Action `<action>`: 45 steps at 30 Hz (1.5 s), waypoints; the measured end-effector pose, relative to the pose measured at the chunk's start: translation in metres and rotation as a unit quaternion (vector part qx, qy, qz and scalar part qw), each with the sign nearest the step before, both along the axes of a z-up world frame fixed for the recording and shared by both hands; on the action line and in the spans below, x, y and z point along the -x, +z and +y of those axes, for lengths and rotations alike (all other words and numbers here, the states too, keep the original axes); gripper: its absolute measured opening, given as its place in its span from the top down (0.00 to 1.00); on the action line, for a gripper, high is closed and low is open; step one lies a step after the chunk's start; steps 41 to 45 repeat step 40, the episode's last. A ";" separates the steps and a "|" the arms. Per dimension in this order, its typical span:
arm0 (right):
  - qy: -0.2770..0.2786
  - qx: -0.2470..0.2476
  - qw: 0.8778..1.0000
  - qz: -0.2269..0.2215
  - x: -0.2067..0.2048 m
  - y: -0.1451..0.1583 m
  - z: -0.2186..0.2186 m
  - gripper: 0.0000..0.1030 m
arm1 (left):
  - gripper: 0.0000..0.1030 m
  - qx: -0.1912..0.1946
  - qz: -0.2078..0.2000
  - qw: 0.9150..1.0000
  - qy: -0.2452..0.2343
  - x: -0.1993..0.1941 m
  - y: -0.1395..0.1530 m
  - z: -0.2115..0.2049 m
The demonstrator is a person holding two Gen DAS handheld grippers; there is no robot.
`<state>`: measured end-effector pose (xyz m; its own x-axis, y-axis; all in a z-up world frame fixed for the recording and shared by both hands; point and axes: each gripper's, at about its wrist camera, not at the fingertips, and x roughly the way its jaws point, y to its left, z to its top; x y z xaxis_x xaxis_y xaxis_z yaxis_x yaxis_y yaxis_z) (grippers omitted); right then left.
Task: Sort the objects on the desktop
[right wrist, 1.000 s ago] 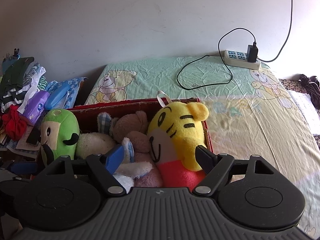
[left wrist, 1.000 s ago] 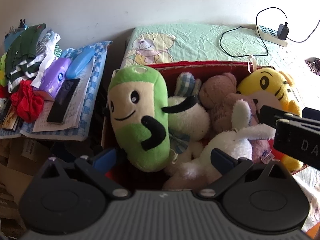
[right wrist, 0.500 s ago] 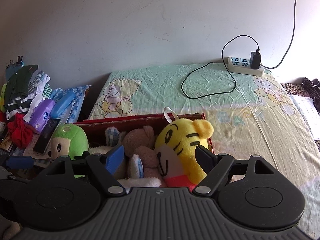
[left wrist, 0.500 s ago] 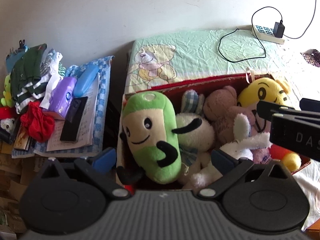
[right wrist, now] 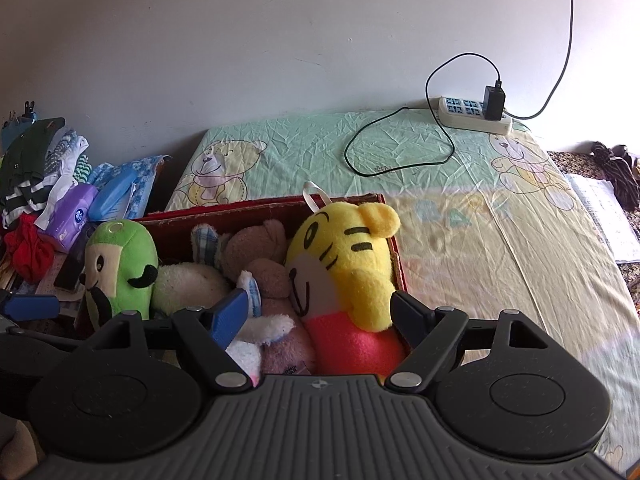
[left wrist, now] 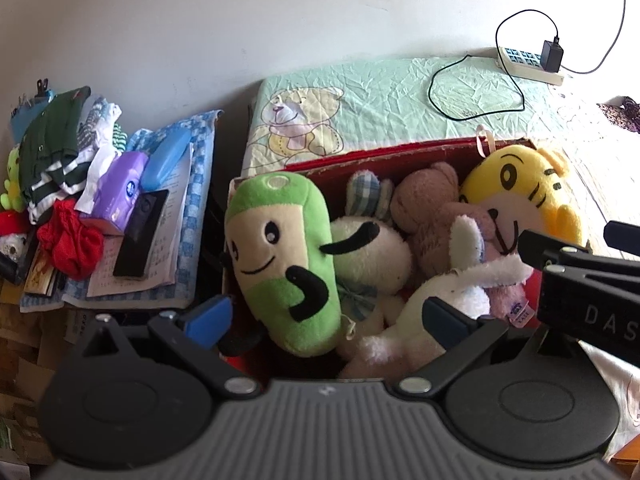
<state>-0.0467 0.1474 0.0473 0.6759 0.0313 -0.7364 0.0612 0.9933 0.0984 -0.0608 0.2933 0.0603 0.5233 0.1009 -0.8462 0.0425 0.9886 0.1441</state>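
Plainly the green plush point(left wrist: 284, 260) lies just ahead of the left gripper point(left wrist: 324, 316) — long axis pointing away, inside the red box point(left wrist: 400, 152); both grippers gape wide, empty; right gripper point(right wrist: 320, 316) faces the yellow tiger point(right wrist: 344, 256).

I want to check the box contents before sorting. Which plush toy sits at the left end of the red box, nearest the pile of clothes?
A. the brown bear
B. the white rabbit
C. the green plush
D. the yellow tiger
C: the green plush leans at the left end of the red box, while the yellow tiger sits at the right end.
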 end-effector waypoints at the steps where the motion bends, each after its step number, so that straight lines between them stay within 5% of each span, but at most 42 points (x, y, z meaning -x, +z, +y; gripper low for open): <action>1: -0.002 0.000 1.000 0.002 0.001 -0.001 -0.001 0.22 | 0.01 0.000 0.001 1.000 0.003 0.001 -0.001 0.001; 45: -0.005 -0.011 1.000 -0.008 0.015 -0.006 0.012 0.22 | 0.03 0.031 -0.023 0.999 0.037 0.021 -0.008 0.023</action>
